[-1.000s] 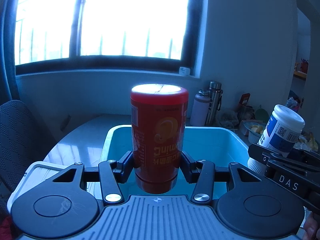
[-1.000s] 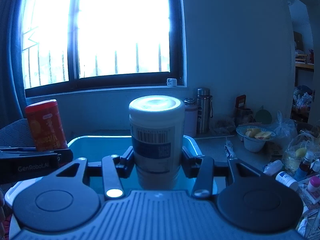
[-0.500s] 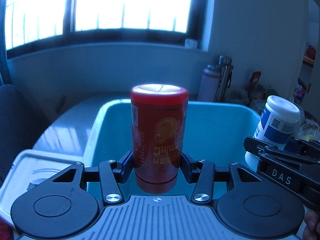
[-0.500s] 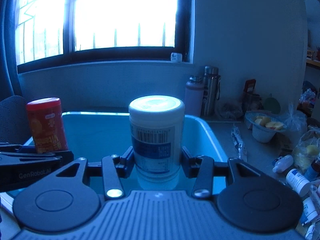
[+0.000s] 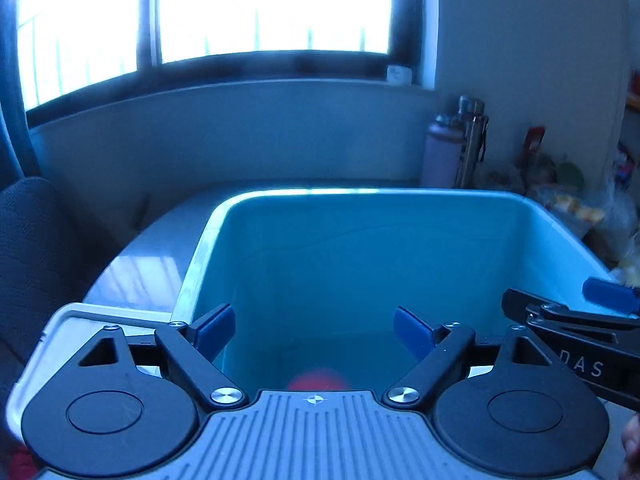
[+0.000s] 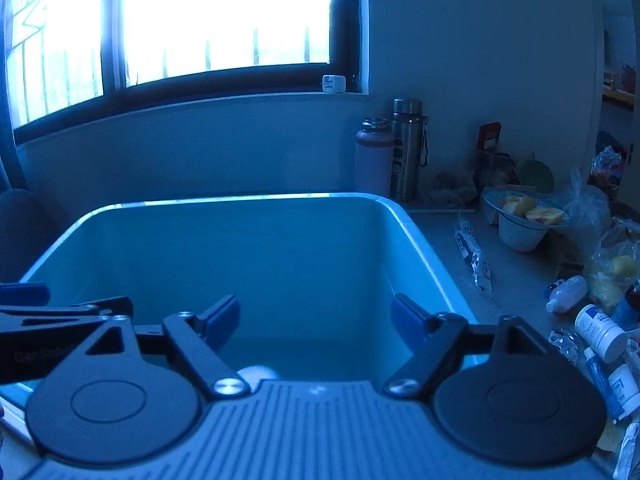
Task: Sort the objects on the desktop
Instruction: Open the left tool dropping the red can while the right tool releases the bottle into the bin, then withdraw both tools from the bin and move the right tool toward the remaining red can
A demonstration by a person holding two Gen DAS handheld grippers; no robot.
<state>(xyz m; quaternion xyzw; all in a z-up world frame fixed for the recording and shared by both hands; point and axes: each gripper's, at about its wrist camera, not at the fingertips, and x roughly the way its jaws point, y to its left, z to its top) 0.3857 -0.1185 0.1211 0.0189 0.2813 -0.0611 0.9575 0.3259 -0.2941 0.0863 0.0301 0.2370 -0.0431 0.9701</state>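
Observation:
A light blue plastic bin (image 5: pixel 224 240) (image 6: pixel 424 240) stands on the table in front of both grippers. My left gripper (image 5: pixel 314 330) is open and empty over the bin's near side. The red canister (image 5: pixel 318 378) lies low in the bin, just past the gripper body, mostly hidden. My right gripper (image 6: pixel 316 316) is open and empty over the bin. The white bottle (image 6: pixel 256 374) shows as a pale cap low in the bin, mostly hidden. Each gripper shows at the edge of the other's view.
A white lid (image 5: pixel 52 344) lies left of the bin. Two flasks (image 6: pixel 390 156) stand at the back wall. A bowl of fruit (image 6: pixel 524 220), bags, small bottles and tubes (image 6: pixel 600 332) crowd the table right of the bin. A dark chair (image 5: pixel 32 240) stands at left.
Both grippers have tilted down over the bin and opened. The red canister and the white bottle have dropped out of the jaws into the bin.

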